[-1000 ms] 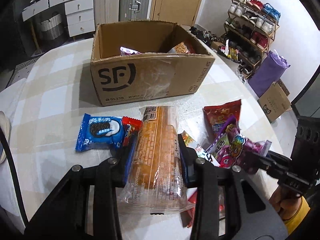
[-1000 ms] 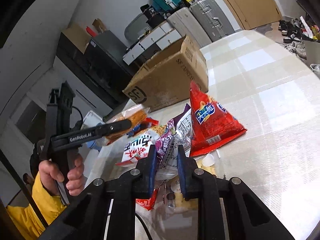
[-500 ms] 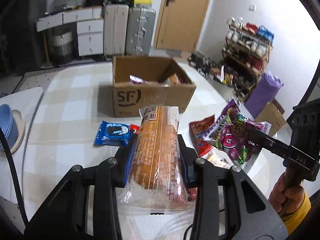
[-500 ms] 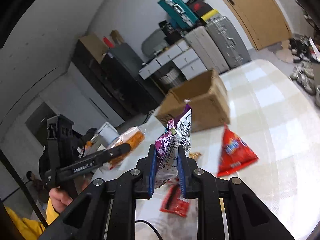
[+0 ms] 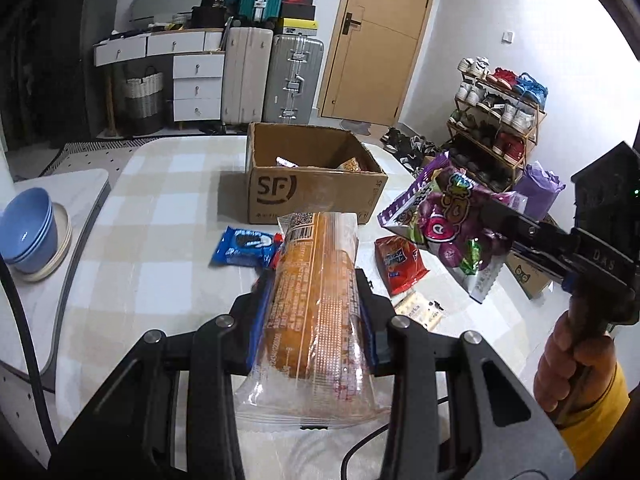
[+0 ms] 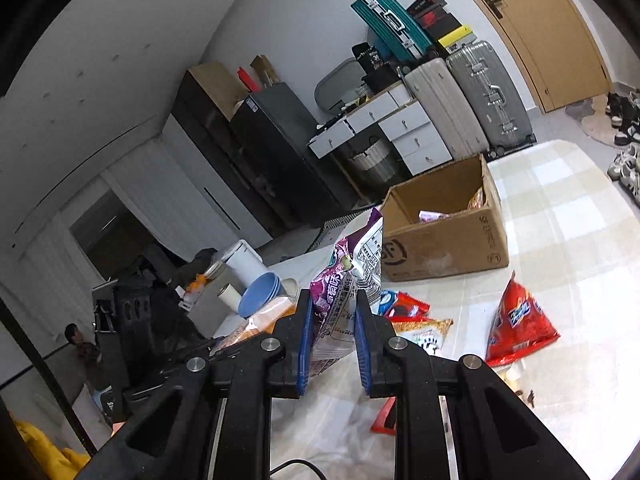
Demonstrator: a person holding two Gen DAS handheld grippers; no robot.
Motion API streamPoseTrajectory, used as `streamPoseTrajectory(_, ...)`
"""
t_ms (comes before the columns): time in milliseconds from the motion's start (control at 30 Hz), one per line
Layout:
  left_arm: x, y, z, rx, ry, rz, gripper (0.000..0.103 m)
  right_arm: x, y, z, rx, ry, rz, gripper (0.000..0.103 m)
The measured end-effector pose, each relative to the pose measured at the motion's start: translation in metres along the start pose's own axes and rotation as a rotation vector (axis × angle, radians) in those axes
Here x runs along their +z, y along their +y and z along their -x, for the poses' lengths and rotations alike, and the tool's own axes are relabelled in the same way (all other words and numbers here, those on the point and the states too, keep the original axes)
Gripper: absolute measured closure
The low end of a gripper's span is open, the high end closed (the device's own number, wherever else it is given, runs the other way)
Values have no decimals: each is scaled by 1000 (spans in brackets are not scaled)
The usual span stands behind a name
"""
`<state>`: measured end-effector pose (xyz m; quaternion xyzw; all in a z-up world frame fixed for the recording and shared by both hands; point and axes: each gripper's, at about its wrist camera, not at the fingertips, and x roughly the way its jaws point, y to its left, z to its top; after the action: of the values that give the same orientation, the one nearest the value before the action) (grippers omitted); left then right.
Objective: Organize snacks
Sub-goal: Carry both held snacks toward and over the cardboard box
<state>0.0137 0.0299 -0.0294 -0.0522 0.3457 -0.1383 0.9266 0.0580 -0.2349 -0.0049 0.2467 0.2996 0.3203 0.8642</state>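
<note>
My left gripper [image 5: 314, 292] is shut on a long orange bread pack in clear wrap [image 5: 316, 308], held above the table. My right gripper [image 6: 331, 312] is shut on a purple candy bag [image 6: 344, 280], also lifted; the bag shows in the left wrist view [image 5: 448, 220] to the right of the bread. An open SF cardboard box [image 5: 316, 196] stands further back with a few snacks inside; it also shows in the right wrist view [image 6: 444, 236]. On the table lie a blue Oreo pack [image 5: 244, 246] and a red chip bag [image 5: 400, 260].
Blue bowls [image 5: 28, 232] are stacked on a plate at the table's left edge. Small snack packs [image 6: 416, 324] lie in front of the box. The checked table [image 5: 160, 208] ends at the right near a shoe rack [image 5: 500, 120]. Suitcases and drawers stand behind.
Both grippers have risen well above the table with their snacks. The purple bag came off the pile. The box now looks farther away.
</note>
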Motion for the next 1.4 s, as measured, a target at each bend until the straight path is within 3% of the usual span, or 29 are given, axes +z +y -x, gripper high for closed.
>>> streamPoseTrajectory(433, -7, 9, 20, -4, -3, 16, 69, 5, -5, 3, -12, -3, -10, 84)
streamPoseTrajectory(800, 4, 9, -17, -25, 41, 18, 69, 5, -21, -6, -17, 9, -47, 84)
streamPoseTrajectory(1167, 69, 10, -70, -48, 50, -25, 69, 60, -16, -27, -4, -17, 16, 84)
streamPoseTrajectory(1400, 120, 28, -104, -14, 35, -53, 69, 107, -26, -44, 12, -51, 18, 84)
